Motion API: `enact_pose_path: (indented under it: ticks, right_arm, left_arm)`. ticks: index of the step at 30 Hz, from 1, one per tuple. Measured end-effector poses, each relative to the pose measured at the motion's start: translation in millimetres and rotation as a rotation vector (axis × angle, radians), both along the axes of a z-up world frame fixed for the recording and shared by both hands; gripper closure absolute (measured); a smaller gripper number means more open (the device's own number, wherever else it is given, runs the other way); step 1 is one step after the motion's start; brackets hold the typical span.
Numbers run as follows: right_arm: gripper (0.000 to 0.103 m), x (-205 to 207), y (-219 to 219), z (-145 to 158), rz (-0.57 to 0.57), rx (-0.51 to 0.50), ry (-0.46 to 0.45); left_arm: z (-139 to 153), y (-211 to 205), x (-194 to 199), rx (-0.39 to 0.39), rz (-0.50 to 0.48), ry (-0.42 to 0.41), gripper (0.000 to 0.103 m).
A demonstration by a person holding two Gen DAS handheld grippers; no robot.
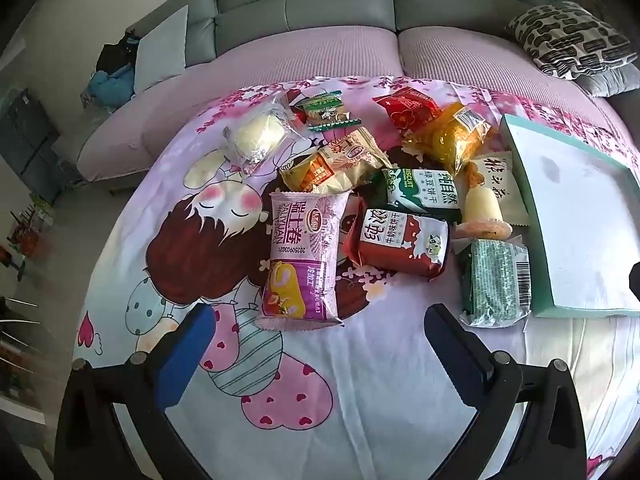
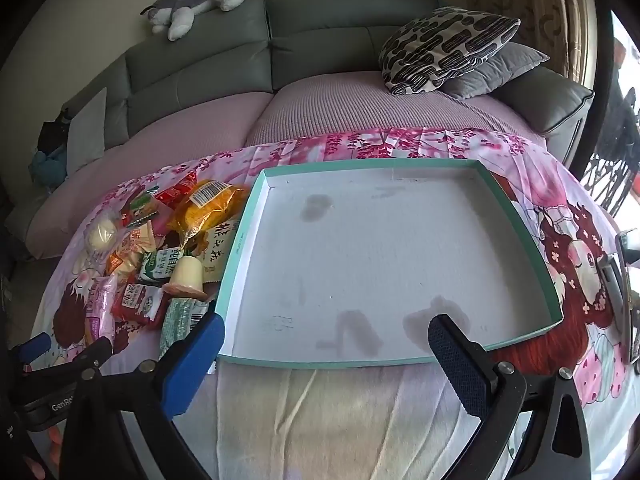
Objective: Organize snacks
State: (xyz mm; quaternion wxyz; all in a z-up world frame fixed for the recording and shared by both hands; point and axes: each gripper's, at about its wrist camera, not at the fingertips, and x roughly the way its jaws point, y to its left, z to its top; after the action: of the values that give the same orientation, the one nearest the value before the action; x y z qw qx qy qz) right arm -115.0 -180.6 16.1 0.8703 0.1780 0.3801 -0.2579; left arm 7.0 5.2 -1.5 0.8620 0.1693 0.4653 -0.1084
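A heap of wrapped snacks lies on a cartoon-print cloth (image 1: 360, 360). A pink-purple roll packet (image 1: 304, 256) is nearest my left gripper (image 1: 320, 336), which hangs open just short of it. A red packet (image 1: 400, 246), a green biscuit packet (image 1: 424, 192), a green-patterned pack (image 1: 496, 280) and an orange bag (image 1: 456, 136) lie farther right. A shallow teal-rimmed tray (image 2: 240, 240) with a white floor holds nothing. My right gripper (image 2: 324, 344) is open over the tray's near edge. The snack heap (image 2: 160, 256) shows left of the tray, with my left gripper's fingertip (image 2: 38, 344) at the far left.
A grey sofa (image 2: 320, 40) with a mauve seat cover stands behind the table. A black-and-white patterned cushion (image 2: 444, 48) and a plush toy (image 2: 196, 0) rest on it. A dark object (image 2: 624, 280) lies at the table's right edge.
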Motion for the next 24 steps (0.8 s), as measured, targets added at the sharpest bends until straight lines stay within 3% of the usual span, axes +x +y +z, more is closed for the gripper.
enact_pose_path:
  ticks: [24]
  right_arm:
    - [0.000, 0.8, -1.3, -1.6, -0.006, 0.005, 0.004]
  left_arm:
    - [-2.2, 0.5, -1.1, 0.003, -0.006, 0.004, 0.000]
